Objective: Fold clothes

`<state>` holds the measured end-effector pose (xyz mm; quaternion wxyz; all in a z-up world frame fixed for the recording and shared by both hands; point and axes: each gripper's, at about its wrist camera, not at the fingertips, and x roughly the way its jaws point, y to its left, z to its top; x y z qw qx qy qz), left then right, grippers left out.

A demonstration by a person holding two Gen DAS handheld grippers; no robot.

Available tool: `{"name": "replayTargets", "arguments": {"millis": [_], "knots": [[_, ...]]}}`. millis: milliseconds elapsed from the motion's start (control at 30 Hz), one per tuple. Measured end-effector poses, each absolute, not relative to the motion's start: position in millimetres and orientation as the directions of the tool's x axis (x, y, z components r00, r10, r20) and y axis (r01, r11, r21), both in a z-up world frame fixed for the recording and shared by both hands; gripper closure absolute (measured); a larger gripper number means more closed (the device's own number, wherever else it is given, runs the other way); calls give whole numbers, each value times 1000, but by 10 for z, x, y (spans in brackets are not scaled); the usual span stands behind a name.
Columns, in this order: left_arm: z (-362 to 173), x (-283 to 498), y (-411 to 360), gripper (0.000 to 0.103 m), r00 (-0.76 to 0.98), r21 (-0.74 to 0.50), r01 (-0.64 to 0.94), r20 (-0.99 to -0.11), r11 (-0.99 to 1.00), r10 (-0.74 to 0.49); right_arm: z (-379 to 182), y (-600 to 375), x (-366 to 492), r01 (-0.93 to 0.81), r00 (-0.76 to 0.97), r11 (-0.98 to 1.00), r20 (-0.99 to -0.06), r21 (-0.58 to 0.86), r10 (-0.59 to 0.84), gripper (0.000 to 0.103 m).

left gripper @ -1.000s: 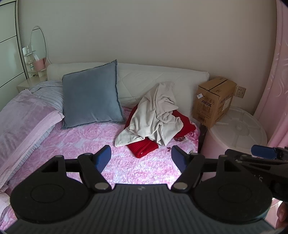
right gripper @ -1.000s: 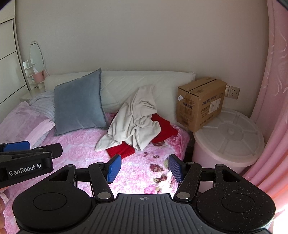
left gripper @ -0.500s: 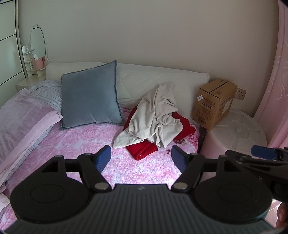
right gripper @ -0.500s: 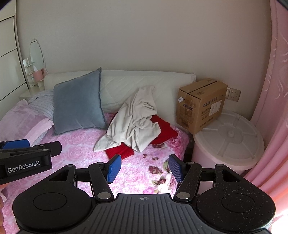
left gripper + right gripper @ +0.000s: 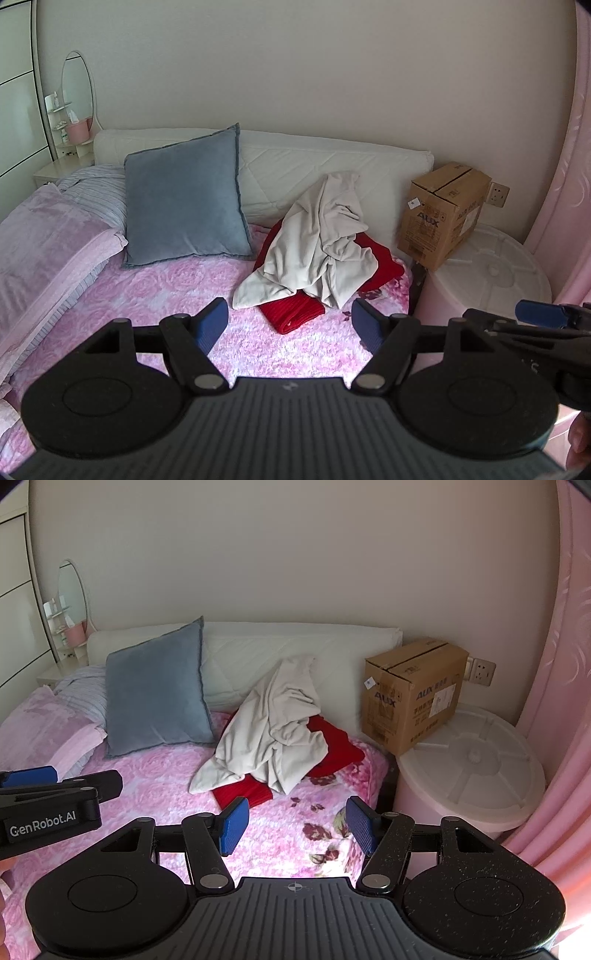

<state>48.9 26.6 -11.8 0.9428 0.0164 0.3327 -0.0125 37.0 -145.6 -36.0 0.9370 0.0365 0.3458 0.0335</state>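
Note:
A crumpled cream garment (image 5: 317, 243) (image 5: 273, 723) lies heaped against the white headboard on a pink floral bed (image 5: 177, 291) (image 5: 155, 775). Under it a red garment (image 5: 295, 312) (image 5: 332, 746) sticks out at the front and to the right. My left gripper (image 5: 290, 325) hangs above the bedspread, well short of the heap, open with nothing between its blue pads. My right gripper (image 5: 295, 823) is also open and empty, short of the heap near the bed's right edge. Each gripper shows at the side of the other's view.
A grey-blue cushion (image 5: 184, 199) (image 5: 155, 686) leans on the headboard left of the clothes. Folded pink and striped bedding (image 5: 48, 243) lies at far left. A cardboard box (image 5: 413, 690) sits on a round white tub (image 5: 476, 764) by the bed's right side. Pink curtain (image 5: 554, 664) at right.
Both views have crept slightly closer to the bed and clothes. The jaws of both grippers stand as wide as before.

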Motion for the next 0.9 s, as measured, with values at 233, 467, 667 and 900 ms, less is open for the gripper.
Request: {"name": "replayTargets", "arguments": {"millis": [233,467,667,900], "knots": [[-156,619,284,32,770,17,28,-639,999,-11,-396,-1456,511,-48,751,995,-654,85,93,41],[-210,798,277,32,761,17,31,-648,999,-12,-478,-1480,674,-47,739,995,-667,93,97,41],[-287,988,276,32,756,17,21,-655,1000,-5,-549,-1531,865,-47,734,995,-672,89,95,41],[-468,1358,223,33,740,13,22,-673,1000,-8,-698,-1640,1176,-51,720,993,-685,104,109,41]]}}
